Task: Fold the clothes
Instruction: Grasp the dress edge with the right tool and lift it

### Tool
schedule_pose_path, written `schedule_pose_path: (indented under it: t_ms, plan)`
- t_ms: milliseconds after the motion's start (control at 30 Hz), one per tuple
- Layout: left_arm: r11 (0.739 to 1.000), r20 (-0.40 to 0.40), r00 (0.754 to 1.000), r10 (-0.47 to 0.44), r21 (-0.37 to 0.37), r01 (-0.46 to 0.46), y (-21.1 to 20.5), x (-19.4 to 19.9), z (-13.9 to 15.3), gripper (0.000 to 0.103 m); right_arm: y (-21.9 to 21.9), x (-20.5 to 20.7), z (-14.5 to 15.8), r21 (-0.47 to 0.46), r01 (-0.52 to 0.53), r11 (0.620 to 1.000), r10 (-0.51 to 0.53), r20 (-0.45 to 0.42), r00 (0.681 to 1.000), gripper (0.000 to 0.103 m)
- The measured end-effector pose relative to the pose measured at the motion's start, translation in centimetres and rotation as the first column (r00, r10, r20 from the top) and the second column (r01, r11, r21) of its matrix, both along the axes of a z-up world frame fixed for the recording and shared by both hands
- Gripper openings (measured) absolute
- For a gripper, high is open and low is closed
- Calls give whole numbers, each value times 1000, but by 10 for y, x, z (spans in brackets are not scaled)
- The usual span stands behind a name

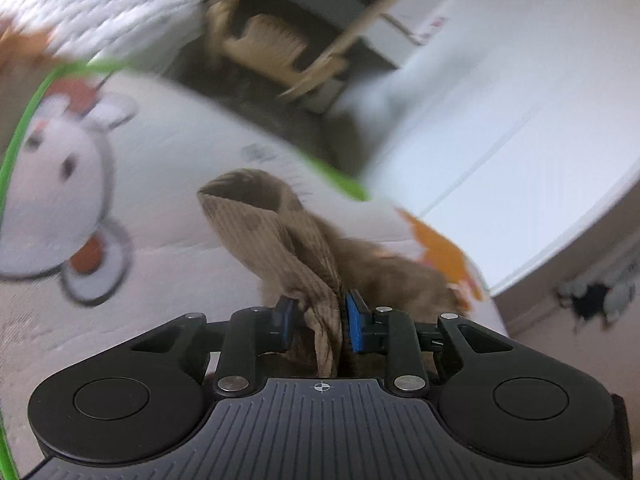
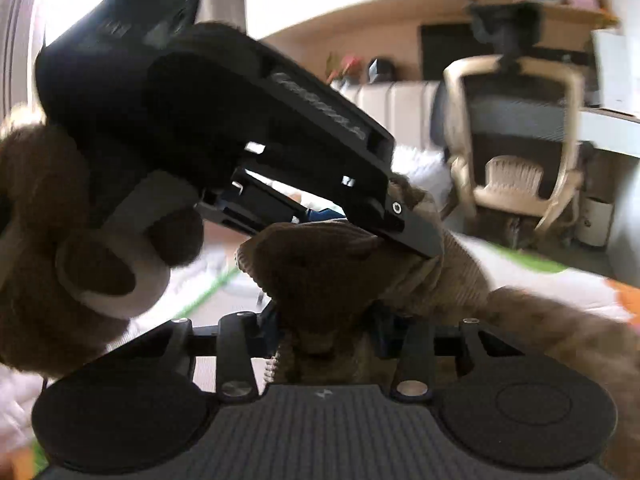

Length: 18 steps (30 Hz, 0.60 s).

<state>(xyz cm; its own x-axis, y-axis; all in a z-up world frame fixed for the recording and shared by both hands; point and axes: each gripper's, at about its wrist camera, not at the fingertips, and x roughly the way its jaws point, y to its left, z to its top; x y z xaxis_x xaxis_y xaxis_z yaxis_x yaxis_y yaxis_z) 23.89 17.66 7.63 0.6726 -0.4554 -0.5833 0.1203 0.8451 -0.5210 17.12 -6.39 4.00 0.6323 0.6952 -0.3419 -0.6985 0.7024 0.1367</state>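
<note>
Quick tally: two grippers, left gripper [image 1: 320, 320] and right gripper [image 2: 324, 328], with two fingers each. One brown ribbed garment [image 1: 280, 236], pinched by both. One play mat [image 1: 168, 200] with one cartoon cow [image 1: 60, 184] printed on it. One office chair [image 2: 516, 136]. One hand [image 2: 44, 216] in a brown glove on the left unit.

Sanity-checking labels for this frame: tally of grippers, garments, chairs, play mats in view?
Grippers: 2, the left gripper and the right gripper, both shut on the garment.
Garments: 1, a brown ribbed garment.
Chairs: 1, a beige office chair.
Play mats: 1, a cartoon-print mat.
Total: 5
</note>
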Motion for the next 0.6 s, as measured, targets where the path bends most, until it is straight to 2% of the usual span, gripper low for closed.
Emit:
schedule_pose_path:
  t_ms: [133, 200, 233, 267, 333, 400, 433, 467, 533, 600]
  plan:
    - [989, 92, 985, -143, 61, 138, -77, -4, 46, 28, -75, 2, -3, 65, 134, 989, -129, -78, 989, 41]
    - [972, 105, 968, -227, 79, 220, -123, 2, 55, 29, -113, 4, -8, 87, 206, 975, -194, -126, 973, 41]
    - [961, 89, 958, -272, 70, 266, -146, 8, 52, 35, -132, 5, -10, 97, 242, 966, -226, -151, 962, 41]
    - [948, 68, 946, -316, 56, 313, -169, 16, 48, 45, -151, 5, -12, 106, 277, 955, -257, -175, 950, 41]
    - [932, 13, 932, -362, 21, 362, -203, 30, 36, 51, -178, 11, -29, 88, 355, 931, -324, -251, 912, 41]
    - [924, -4, 924, -382, -16, 382, -220, 38, 32, 52, -200, 21, -50, 69, 416, 907, -368, -352, 861, 41]
    - [923, 21, 923, -383, -24, 384, -221, 38, 37, 59, -207, 25, -57, 75, 424, 903, -365, -388, 846, 41]
    - [923, 54, 922, -383, -31, 384, -220, 36, 44, 74, -213, 27, -63, 85, 428, 900, -359, -414, 836, 41]
    - [940, 130, 932, -338, 5, 340, -206, 28, 61, 96, -217, 26, -64, 88, 426, 900, -356, -411, 839, 44]
    - [960, 188, 943, -274, 104, 259, -185, 15, 71, 95, -218, 22, -61, 85, 420, 903, -359, -388, 849, 46]
